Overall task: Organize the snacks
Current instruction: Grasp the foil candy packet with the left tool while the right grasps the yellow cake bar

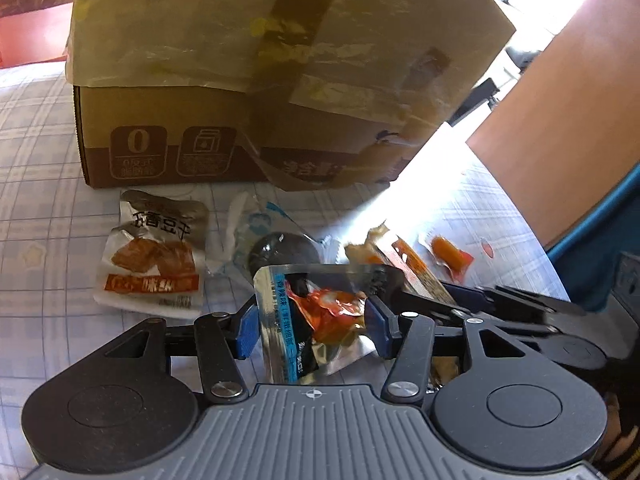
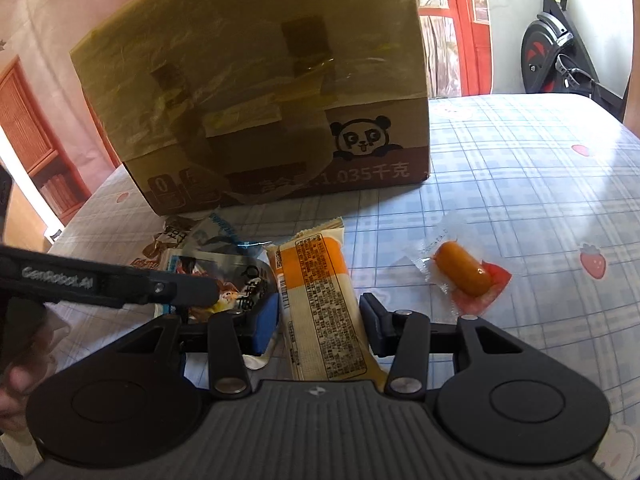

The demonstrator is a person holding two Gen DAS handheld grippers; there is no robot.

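Right in front of the box (image 2: 256, 100), snacks lie scattered on the checked surface (image 2: 520, 184). Left tool (image 1: 308, 324) has its pads pressed on a silver packet (image 1: 316, 320), so it's clamped. Right tool (image 2: 320, 320) sits apart around the orange bar (image 2: 320, 300), not squeezing it. Sausage (image 2: 464, 274) lies off to the right, tofu pack (image 1: 152, 256) sits near the box.
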